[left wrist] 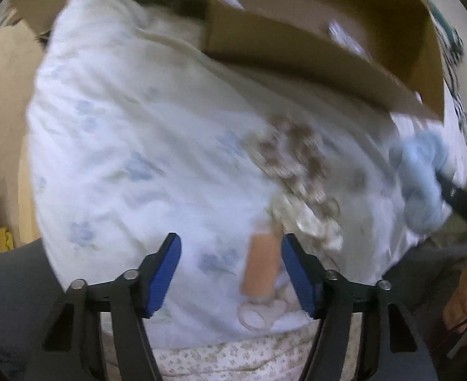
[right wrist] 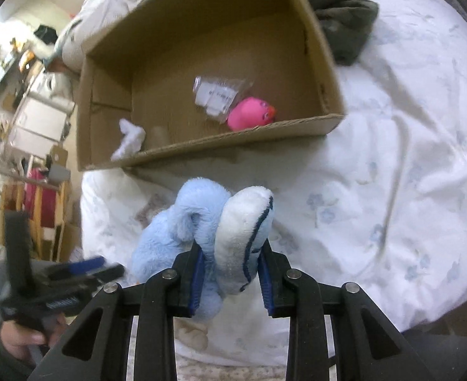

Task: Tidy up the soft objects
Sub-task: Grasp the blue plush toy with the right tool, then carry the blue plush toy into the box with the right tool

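One cardboard box (right wrist: 208, 63) is seen on the bed, straight ahead of the right claw (right wrist: 231, 273) and a bit above it in that view. Inside it, three loose things can be counted: one pink plush toy (right wrist: 250, 116) against the near wall, one clear plastic packet (right wrist: 219, 96) with white labels just beside it, and one white fluffy thing (right wrist: 130, 138) off in the near left corner. The label print is too small and blurred to be read, and no brand is made out anywhere.

The right claw is clamped on one light blue plush toy (right wrist: 201, 231), gripped by both blue pads around its white, dark-stitched part; the fuzzy blue body is bunched up to the left of the pads. It's held over the white floral duvet (right wrist: 376, 174), just short of the box's near wall.

The left claw (left wrist: 231, 274) is spread wide apart with nothing held. Its view is badly motion-blurred. Just inside its right finger, one orange-tan object (left wrist: 260, 268) is seen lying on the duvet, whether it's touched can't be told. Ahead and to the right, one brown-and-cream patterned soft item (left wrist: 296, 171) is spread out. A dark green garment (right wrist: 344, 12) is bunched past the box's right side.
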A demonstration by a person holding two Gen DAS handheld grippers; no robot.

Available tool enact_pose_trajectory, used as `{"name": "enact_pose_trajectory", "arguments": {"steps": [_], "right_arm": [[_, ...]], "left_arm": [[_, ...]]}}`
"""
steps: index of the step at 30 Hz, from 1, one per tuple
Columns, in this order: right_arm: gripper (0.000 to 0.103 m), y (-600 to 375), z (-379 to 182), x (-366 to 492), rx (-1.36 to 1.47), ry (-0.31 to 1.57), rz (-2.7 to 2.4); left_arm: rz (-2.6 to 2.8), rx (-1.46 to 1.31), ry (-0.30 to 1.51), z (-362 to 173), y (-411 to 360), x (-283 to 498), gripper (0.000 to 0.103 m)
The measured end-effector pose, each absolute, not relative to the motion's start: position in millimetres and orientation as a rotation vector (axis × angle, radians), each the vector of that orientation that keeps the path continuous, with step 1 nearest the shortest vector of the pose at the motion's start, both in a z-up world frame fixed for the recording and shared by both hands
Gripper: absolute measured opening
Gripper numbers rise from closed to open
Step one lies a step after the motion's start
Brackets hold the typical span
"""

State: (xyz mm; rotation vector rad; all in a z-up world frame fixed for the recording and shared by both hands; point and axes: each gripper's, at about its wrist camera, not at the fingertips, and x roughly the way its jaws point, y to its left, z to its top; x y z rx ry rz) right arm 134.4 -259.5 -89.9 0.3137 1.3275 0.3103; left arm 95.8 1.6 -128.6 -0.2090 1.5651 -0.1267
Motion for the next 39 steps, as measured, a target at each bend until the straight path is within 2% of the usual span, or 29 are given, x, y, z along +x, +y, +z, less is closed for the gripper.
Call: {"name": "enact_pose_trajectory", "arguments": {"steps": [2, 6, 9, 11, 13, 31, 39], "right_arm": [[0.032, -259, -88, 134, 0.335, 1.322, 0.322], [0.032, -254, -88, 136, 0.330, 1.325, 0.339], [0.032, -251, -89, 135, 0.326, 1.326, 0.349], [0.032, -250, -88, 135, 0.327, 1.324, 0.357], [0.032, -250, -88, 135, 0.328, 1.323, 0.360], [0.032, -244, -87, 129, 0.297, 1.331, 0.365], [0.032, -241, -70, 123, 0.296, 1.268, 0.363]], "left_arm": [[-0.161, -0.187, 1.603, -137, -10, 92, 0.050], [-0.191, -0.134, 1.636, -148, -25, 89, 0.046], [-0.186, -0.079, 1.629, -152, -33, 89, 0.030], [-0.200, -0.087, 1.621, -152, -37, 91, 0.009], [-0.208, -0.090, 1.605, -148, -41, 93, 0.007], [0.006, -0.148, 1.332, -91, 4, 105, 0.006], [0.021, -0.169, 1.178, -52, 12, 108, 0.006]]}}
